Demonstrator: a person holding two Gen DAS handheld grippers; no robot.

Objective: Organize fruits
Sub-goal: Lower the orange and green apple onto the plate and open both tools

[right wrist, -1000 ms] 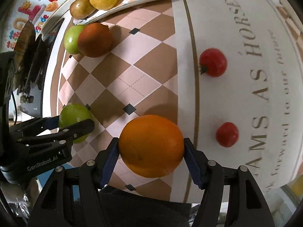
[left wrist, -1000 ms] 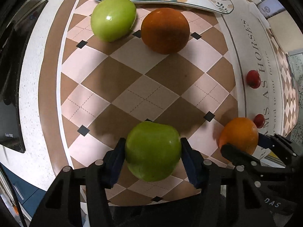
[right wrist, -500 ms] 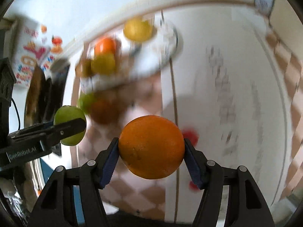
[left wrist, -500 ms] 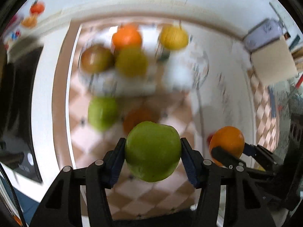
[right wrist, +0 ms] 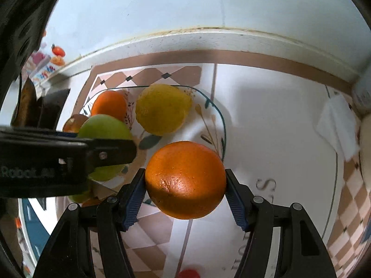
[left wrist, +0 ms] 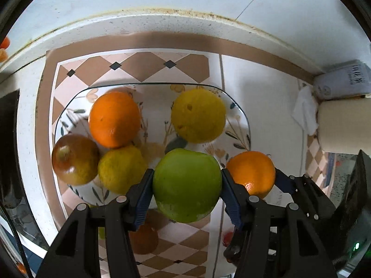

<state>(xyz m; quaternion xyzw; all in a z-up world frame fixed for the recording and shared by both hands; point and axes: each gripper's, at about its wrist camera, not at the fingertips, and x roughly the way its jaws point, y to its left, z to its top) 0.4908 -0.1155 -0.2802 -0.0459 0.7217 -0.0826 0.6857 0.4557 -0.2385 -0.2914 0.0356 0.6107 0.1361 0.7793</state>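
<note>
Left wrist view: the left gripper (left wrist: pixel 187 186) clamps a green apple (left wrist: pixel 187 185) over the near edge of the floral plate (left wrist: pixel 241 113), with an orange fruit (left wrist: pixel 114 119) at ten o'clock and a yellow one (left wrist: pixel 198 114) at twelve. Right wrist view: the right gripper (right wrist: pixel 185 188) grips an orange (right wrist: pixel 185 179) above the plate's right rim, the apple at nine o'clock.

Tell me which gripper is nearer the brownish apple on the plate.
Left. The left gripper, holding the green apple, hangs beside the brownish apple; the right gripper, holding an orange, is past the plate's opposite side.
</note>
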